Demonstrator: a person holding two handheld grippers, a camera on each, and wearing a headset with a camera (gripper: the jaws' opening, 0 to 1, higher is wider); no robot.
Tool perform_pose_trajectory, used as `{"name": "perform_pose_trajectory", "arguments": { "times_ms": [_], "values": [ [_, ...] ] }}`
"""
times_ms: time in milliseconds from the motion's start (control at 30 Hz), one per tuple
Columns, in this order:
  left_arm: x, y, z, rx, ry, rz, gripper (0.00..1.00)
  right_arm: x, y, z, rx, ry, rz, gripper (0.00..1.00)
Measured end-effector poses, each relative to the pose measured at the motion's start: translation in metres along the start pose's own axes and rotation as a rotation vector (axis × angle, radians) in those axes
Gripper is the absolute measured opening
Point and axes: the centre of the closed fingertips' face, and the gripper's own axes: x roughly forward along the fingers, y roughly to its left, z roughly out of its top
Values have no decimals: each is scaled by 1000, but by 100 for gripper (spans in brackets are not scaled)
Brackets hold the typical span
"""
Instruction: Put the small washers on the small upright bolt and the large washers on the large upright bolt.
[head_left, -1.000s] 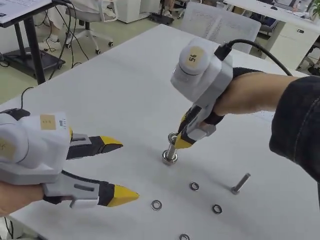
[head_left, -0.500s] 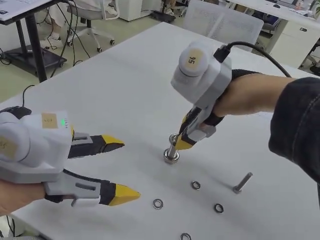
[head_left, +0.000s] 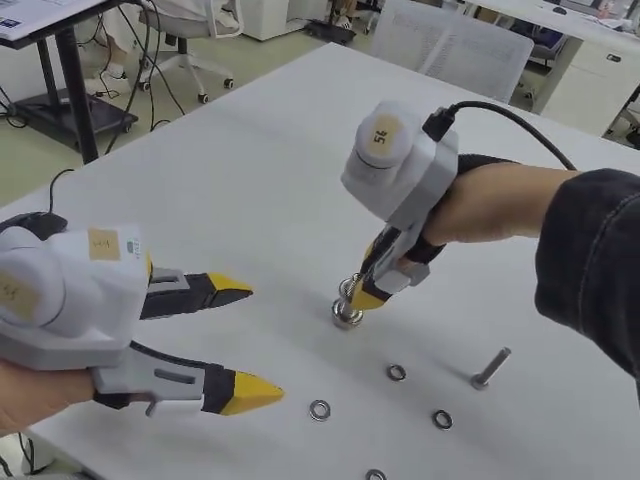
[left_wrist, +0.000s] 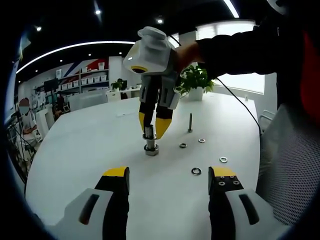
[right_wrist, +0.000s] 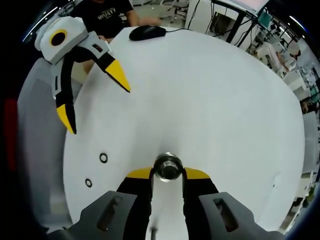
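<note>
At frame centre, the right gripper (head_left: 358, 293) pinches a washer (right_wrist: 168, 167) onto the big bolt (head_left: 347, 314); the left gripper (head_left: 265, 342), lower left, is spread.

Bright, even light falls from overhead on the white table (head_left: 250, 170), which looks pale and nearly free of glare in the head view, with only soft, faint shadows on it. In the left gripper view, ceiling lights (left_wrist: 70, 49) shine above the table and a window (left_wrist: 240, 82) beyond its far edge is blown out. Both gripper views bend the table's edges into curves, and detail softens towards their borders.
</note>
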Motion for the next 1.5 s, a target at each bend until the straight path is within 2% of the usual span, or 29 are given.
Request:
{"name": "perform_pose_trajectory", "arguments": {
  "times_ms": [300,700,1267,1500],
  "values": [
    [0,-1,-4,-9,6,-3,63,17,0,-4,22,-5,16,23],
    [1,-1,-6,-16,7,-2,63,28,-3,-9,34,-2,24,24],
    [2,-1,-7,-17,11,-3,62,25,-6,-7,12,-14,9,26],
    [2,-2,-8,-15,16,-8,62,20,-5,-13,23,-13,0,27]
  ]
}}
